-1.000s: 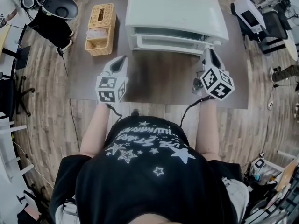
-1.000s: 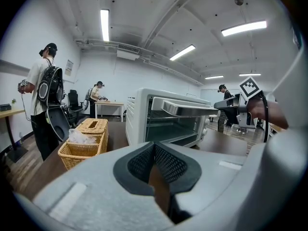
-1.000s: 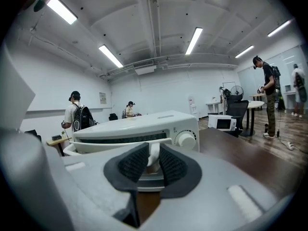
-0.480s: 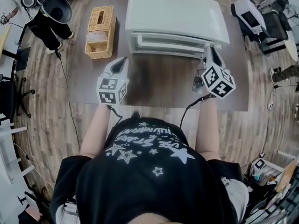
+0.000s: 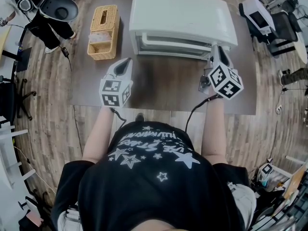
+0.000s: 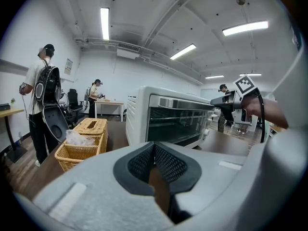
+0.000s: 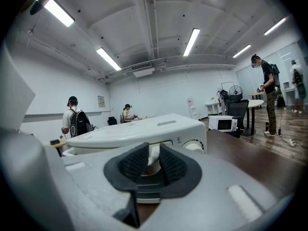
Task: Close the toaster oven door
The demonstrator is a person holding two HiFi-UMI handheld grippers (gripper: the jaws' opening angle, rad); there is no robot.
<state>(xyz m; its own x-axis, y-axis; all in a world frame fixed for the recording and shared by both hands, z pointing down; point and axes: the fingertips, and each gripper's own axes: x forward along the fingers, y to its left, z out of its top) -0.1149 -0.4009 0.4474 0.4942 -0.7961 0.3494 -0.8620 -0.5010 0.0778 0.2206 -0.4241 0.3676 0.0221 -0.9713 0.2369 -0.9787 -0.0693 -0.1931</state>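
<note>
Our right gripper (image 7: 154, 150) pinches the white handle (image 7: 153, 159) at the door's (image 6: 180, 124) right end. The left gripper (image 6: 154, 160) hangs pressed together, empty. The toaster oven (image 5: 180, 13) sits on the worktop (image 5: 163, 88), door nearly shut. We push squarely until it seats.

The left forearm (image 5: 98, 129) and right forearm (image 5: 213, 129), both bare, reach forward from the body, well apart. The left grey-and-white claw (image 5: 127, 61) hangs tilted slightly downward, its black pads (image 6: 166, 163) pressed together on nothing. The right grey-and-white claw (image 5: 215, 51) points much the same way, its jaws a little apart, clamped on a white handle bar (image 7: 153, 154).
</note>
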